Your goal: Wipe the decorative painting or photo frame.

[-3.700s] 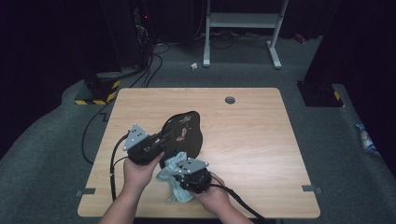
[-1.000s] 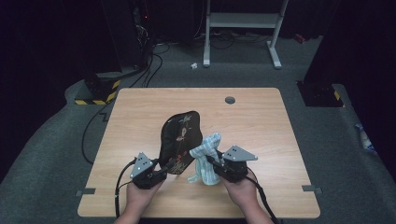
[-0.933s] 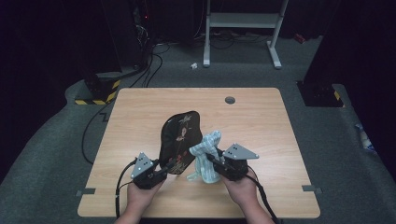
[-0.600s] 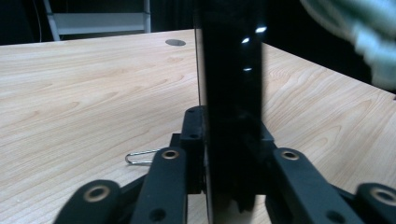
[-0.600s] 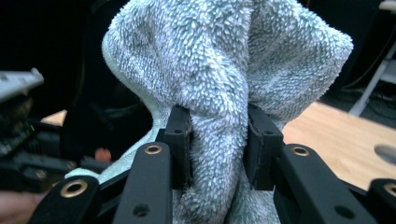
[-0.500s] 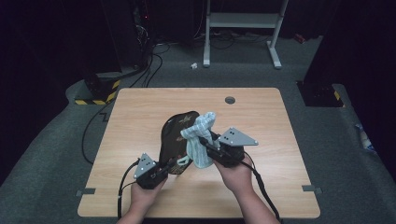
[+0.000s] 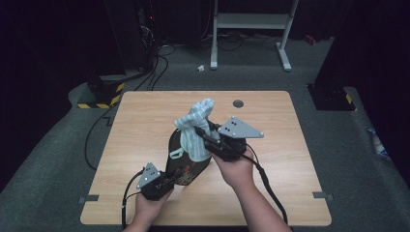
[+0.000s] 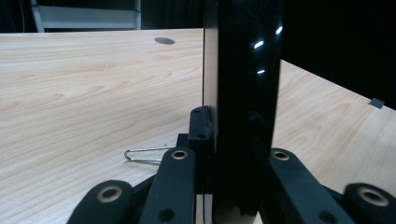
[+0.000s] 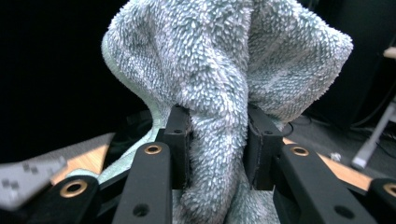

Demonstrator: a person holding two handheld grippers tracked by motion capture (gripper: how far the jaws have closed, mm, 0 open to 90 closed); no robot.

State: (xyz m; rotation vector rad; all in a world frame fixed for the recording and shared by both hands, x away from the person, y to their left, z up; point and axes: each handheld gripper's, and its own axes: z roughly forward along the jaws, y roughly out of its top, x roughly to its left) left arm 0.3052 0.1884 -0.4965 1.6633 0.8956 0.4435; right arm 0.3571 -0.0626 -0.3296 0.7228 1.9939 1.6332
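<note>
A dark glossy board [image 7: 187, 169] stands tilted up from the wooden table [image 7: 275, 145]. My left gripper [image 7: 167, 181] is shut on its near lower end. Its jaws have just been closing, and in the left gripper view the board's black edge [image 8: 243, 93] rises between them at the left gripper [image 8: 233, 140]. My right gripper [image 7: 205, 137] is shut on a pale blue fluffy cloth [image 7: 196, 128], held up against the board's upper part. In the right gripper view the cloth [image 9: 210, 70] bulges above the pads [image 9: 180, 135] of the right gripper [image 9: 217, 140].
A bent wire clip [image 8: 144, 154] lies on the table near the left gripper. A round cable hole [image 7: 238, 103] sits near the table's far edge. Beyond the table are cables, a striped floor box [image 7: 99, 99] and a white stand [image 7: 249, 29].
The right gripper has risen with the cloth, from the table beside the board to the board's upper part. The board has tipped up from lying flat. The left hand stayed near the front edge.
</note>
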